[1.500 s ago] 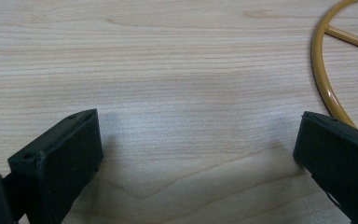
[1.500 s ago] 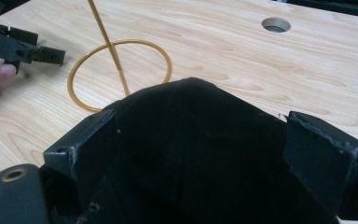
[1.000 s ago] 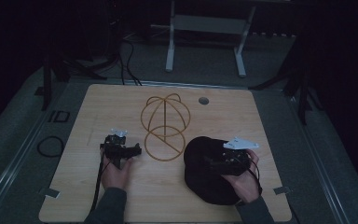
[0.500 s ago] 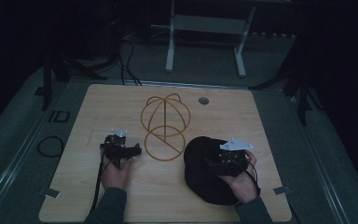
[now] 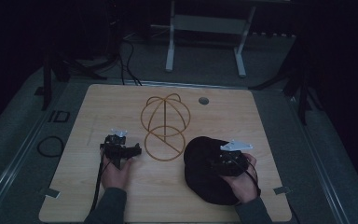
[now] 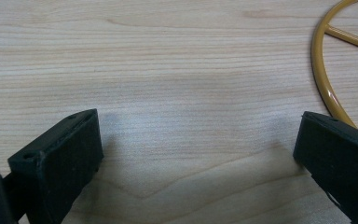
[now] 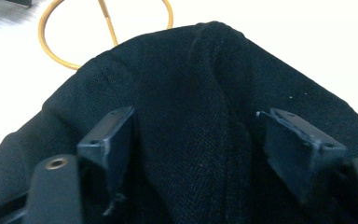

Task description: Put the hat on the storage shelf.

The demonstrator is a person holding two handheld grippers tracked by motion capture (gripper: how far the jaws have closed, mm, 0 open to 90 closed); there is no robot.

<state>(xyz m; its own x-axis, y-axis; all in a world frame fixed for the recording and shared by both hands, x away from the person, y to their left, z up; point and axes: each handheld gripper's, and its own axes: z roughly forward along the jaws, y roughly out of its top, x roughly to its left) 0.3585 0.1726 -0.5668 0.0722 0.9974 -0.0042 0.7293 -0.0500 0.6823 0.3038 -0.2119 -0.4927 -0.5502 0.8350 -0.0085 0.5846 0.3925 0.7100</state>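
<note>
We take the gold wire stand (image 5: 165,127) at the middle of the wooden table (image 5: 270,135) as the reference point. The black cloth hat (image 5: 204,161) lies flat on the table just right of the stand's lower ring and nearer the person. In the right gripper view the hat (image 7: 205,107) rises in a folded ridge, with the stand's ring (image 7: 70,28) beyond it.

The right gripper (image 5: 226,161) sits over the hat. Its jaws stand apart, one on each side of the ridge, not closed on the cloth.

The left gripper (image 5: 121,150) rests just left of the stand's lower ring. Its jaws are spread wide over bare wood, and the ring's curve (image 6: 324,79) passes close to the right jaw.

A small round grey disc (image 5: 203,100) sits beyond the stand, to its right.
</note>
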